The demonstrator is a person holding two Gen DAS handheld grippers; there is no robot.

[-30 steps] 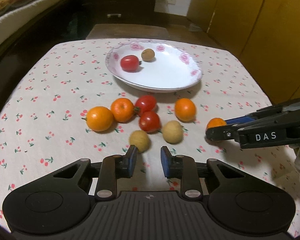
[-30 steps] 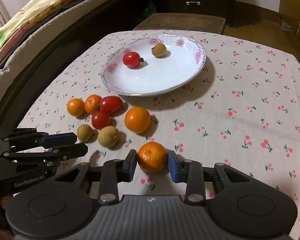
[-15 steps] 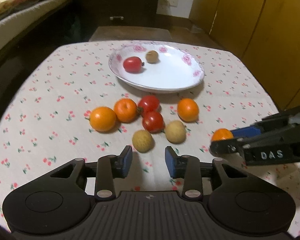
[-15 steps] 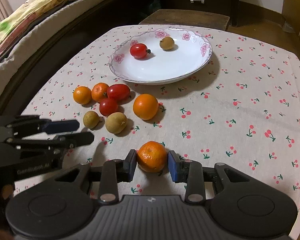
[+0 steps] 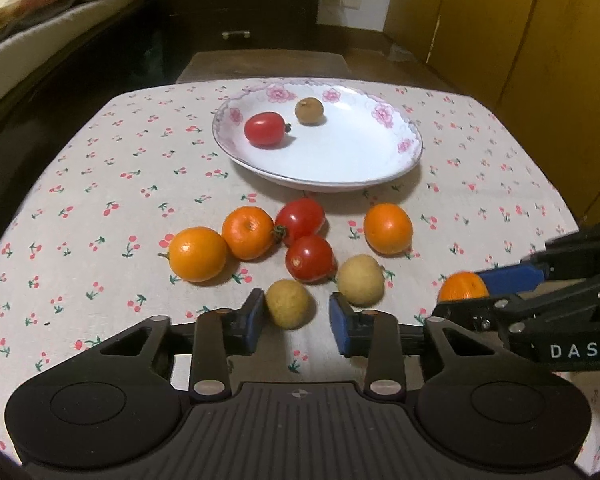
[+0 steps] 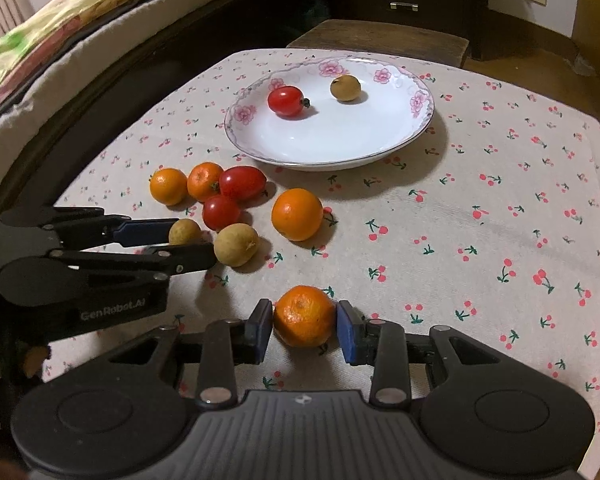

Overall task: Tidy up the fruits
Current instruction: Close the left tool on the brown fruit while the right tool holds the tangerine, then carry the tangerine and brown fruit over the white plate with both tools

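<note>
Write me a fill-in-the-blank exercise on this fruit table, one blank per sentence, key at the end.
1. The white floral-rimmed plate holds one red tomato and one brown ____.
2. The right gripper has a small ____ fruit between its jaws.
3. The left gripper has a pale tan ____ between its jaws, and no other fruit.
4. Loose on the cherry-print tablecloth lie ____ red tomatoes.

Missing words: longan; orange; longan; two
</note>
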